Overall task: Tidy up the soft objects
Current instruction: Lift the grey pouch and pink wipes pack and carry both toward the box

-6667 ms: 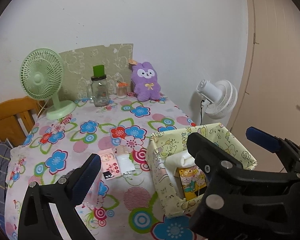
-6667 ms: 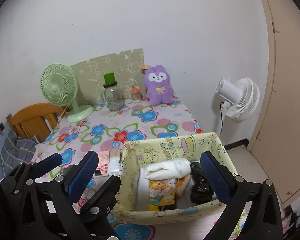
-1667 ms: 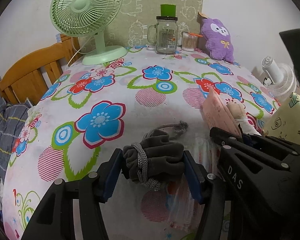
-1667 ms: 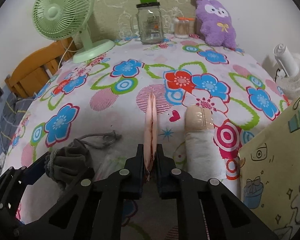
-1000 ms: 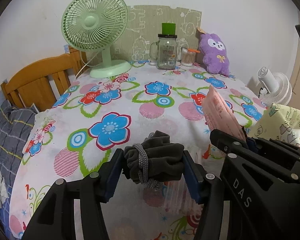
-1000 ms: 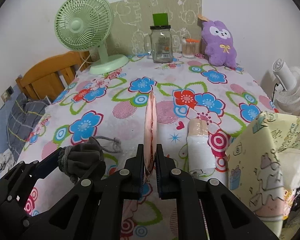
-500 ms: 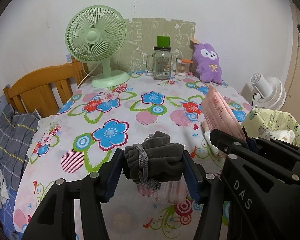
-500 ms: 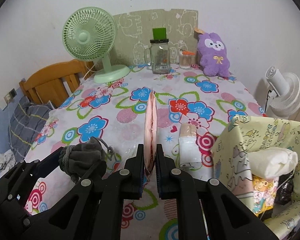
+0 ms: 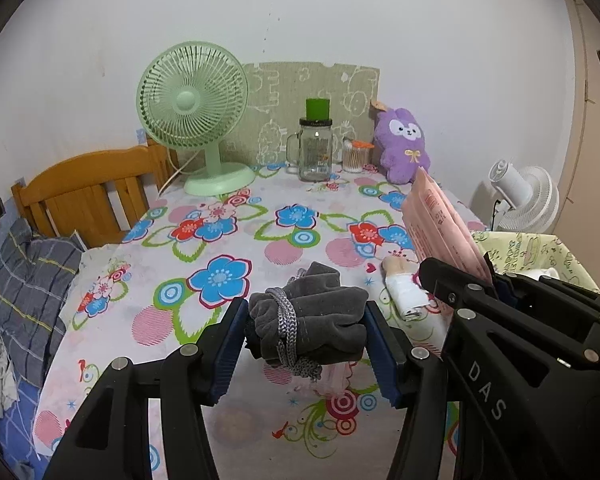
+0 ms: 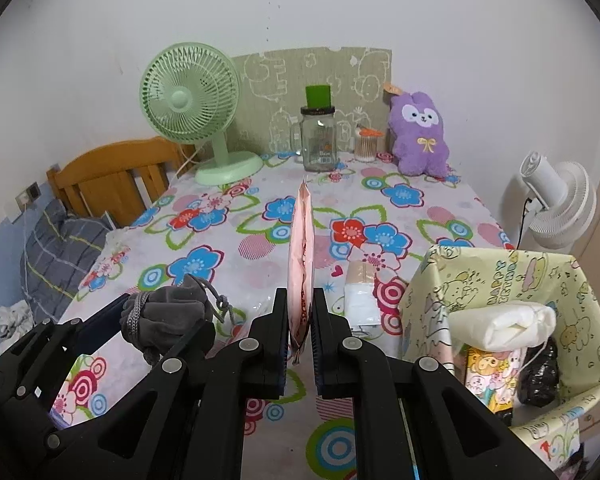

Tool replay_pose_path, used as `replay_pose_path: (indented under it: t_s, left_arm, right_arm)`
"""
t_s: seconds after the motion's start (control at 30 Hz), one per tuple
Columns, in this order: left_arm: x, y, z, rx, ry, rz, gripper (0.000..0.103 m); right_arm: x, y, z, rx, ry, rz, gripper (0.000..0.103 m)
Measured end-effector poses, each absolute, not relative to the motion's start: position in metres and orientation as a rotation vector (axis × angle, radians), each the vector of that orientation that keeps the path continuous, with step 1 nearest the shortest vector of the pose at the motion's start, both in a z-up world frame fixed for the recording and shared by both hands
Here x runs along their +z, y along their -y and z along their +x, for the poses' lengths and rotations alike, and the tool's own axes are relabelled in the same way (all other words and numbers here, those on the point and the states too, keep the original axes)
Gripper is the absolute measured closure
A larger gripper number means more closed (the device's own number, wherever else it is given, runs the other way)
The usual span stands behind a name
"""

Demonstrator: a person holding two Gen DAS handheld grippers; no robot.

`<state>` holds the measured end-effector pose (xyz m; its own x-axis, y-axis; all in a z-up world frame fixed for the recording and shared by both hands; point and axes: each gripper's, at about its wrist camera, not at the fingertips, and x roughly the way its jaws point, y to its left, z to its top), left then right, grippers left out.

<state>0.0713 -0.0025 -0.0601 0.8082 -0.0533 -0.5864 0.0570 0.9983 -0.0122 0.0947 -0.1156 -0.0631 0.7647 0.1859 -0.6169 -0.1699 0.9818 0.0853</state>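
Observation:
My left gripper [image 9: 306, 330] is shut on a grey drawstring pouch [image 9: 310, 322] and holds it above the floral table [image 9: 236, 240]. The pouch also shows in the right wrist view [image 10: 168, 316]. My right gripper [image 10: 301, 312] is shut on a flat pink packet [image 10: 301, 256], held upright on edge; the packet also shows in the left wrist view [image 9: 440, 224]. A yellow cartoon-print box [image 10: 492, 276] stands at the right and holds a white roll [image 10: 504, 322], a printed pack [image 10: 488, 376] and a black bundle [image 10: 540, 376]. A white and tan pack [image 10: 362, 292] lies on the table beside the box.
A green fan [image 10: 192, 100], a glass jar mug [image 10: 318, 142], a small swab jar [image 10: 366, 144] and a purple plush [image 10: 418, 140] stand along the far edge. A white fan [image 10: 556, 204] stands off the table at right. A wooden chair [image 10: 116, 176] is at left.
Both grippers have risen and drawn back from the table with the pouch and the packet still held. More of the yellow box and its contents has come into view at right.

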Motion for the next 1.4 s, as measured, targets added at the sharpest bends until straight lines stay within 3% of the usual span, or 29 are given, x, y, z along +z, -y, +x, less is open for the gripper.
replay_pose_path:
  t_s: [0.8,1.4]
  left_arm:
    - [-0.011,0.041,0.052,-0.087,-0.525,0.038,0.044]
    - [-0.014,0.093,0.058,-0.185,-0.527,0.063,0.044]
  right_arm:
    - [-0.013,0.159,0.067,0.19,-0.561,0.044,0.091]
    - [-0.017,0.213,0.066,0.115,-0.566,0.07,0.091]
